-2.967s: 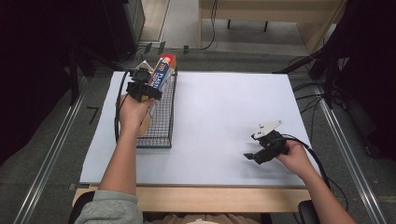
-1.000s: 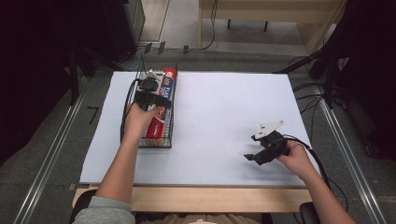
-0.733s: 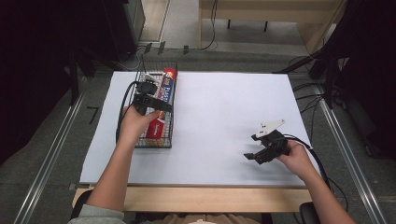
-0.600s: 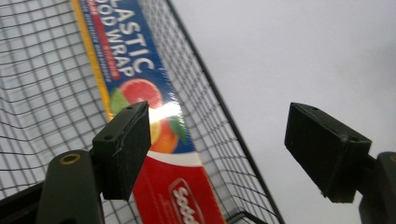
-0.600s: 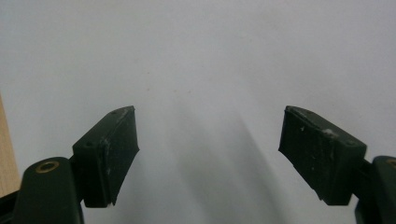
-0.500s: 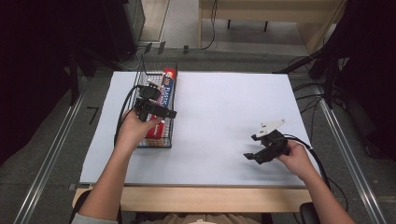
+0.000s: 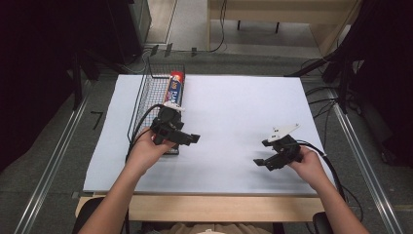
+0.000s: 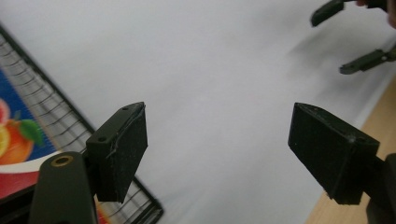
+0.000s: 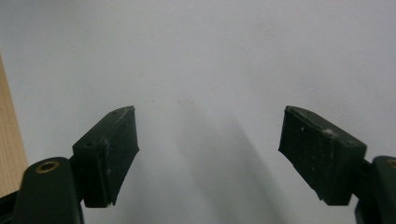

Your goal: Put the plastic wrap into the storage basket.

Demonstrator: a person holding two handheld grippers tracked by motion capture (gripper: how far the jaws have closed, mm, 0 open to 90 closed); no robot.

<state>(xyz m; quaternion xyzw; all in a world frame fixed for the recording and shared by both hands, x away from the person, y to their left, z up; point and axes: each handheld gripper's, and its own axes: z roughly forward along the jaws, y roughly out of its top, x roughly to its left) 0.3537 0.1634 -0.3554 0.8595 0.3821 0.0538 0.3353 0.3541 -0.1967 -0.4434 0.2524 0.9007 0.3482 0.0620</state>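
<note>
The toothpaste box (image 7: 176, 87) lies flat inside the wire basket (image 7: 146, 100), along the basket's right wall and toward its far end, with its printed face up. In the left gripper view the box's fruit print (image 8: 18, 140) shows through the basket mesh at the lower left. Taking the basket as landmark: it stands on the white sheet (image 7: 234, 112) that covers the desk (image 7: 204, 207), at the sheet's left part, with its long axis running away from the person. The left gripper (image 7: 187, 139) is at the basket's near right corner, just outside the rim, pointing away from the basket across the sheet. Its jaws have just been opening and stand wide apart with nothing between them; the left gripper view shows bare white sheet between the pads (image 8: 123, 149). The right gripper (image 7: 265, 163) is well apart from the basket, over the right part of the sheet near the desk's front edge. Its jaws are also spread, and the right gripper view shows empty sheet between the pads (image 9: 112, 149). Judged from this arrangement, the placing step appears complete: the box rests in the basket and neither gripper touches it. No other loose item lies on the sheet, so no further placement appears to be pending. What seems to remain is to bring the left gripper clear of the basket to a rest position comparable to that of the right gripper.
</note>
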